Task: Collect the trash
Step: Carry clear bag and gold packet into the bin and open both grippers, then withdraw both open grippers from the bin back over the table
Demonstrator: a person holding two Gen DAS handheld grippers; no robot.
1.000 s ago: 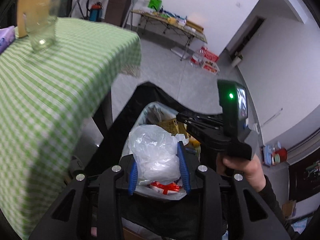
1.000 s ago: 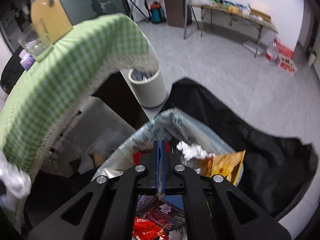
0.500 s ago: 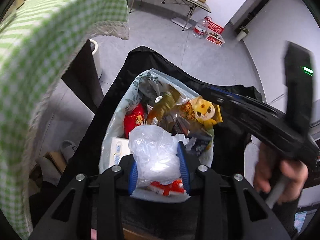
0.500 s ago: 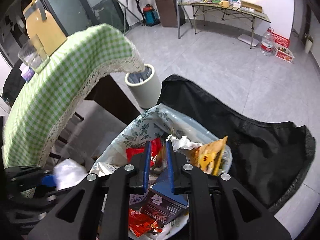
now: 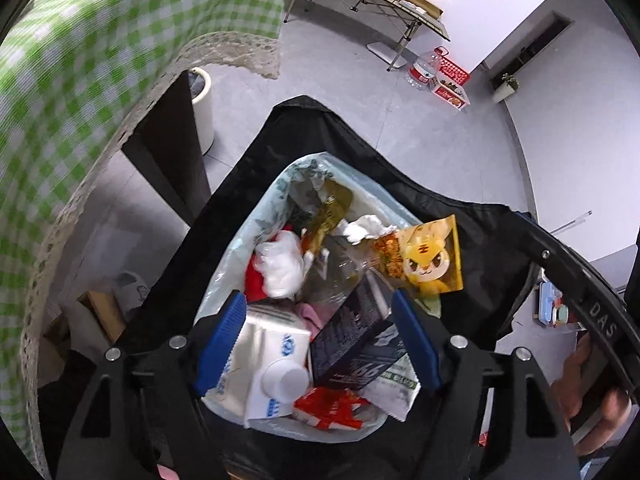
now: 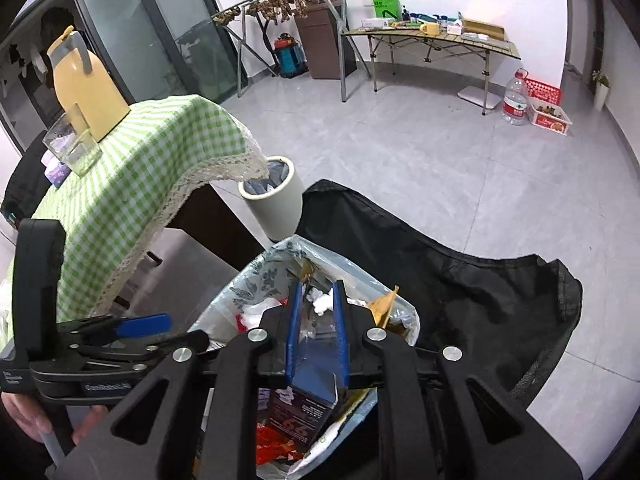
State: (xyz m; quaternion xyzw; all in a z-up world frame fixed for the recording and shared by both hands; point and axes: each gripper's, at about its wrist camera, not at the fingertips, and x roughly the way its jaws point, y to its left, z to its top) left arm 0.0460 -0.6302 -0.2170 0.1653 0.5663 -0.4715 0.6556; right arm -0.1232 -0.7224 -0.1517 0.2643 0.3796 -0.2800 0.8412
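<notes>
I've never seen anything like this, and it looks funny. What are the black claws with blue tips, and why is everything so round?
Those are two grabber tools, and a person holds one in each hand. Each has a small wide-eyed camera that bends the room round. One picture looks along the left gripper, the other along the right gripper. Both hang over a trash bag that holds a milk carton, a yellow tiger packet and a crumpled plastic bag. The left jaws are opening and grip nothing. The right jaws stand slightly apart, also empty. Nearby, a green checked table carries a yellow jug and a glass.
</notes>
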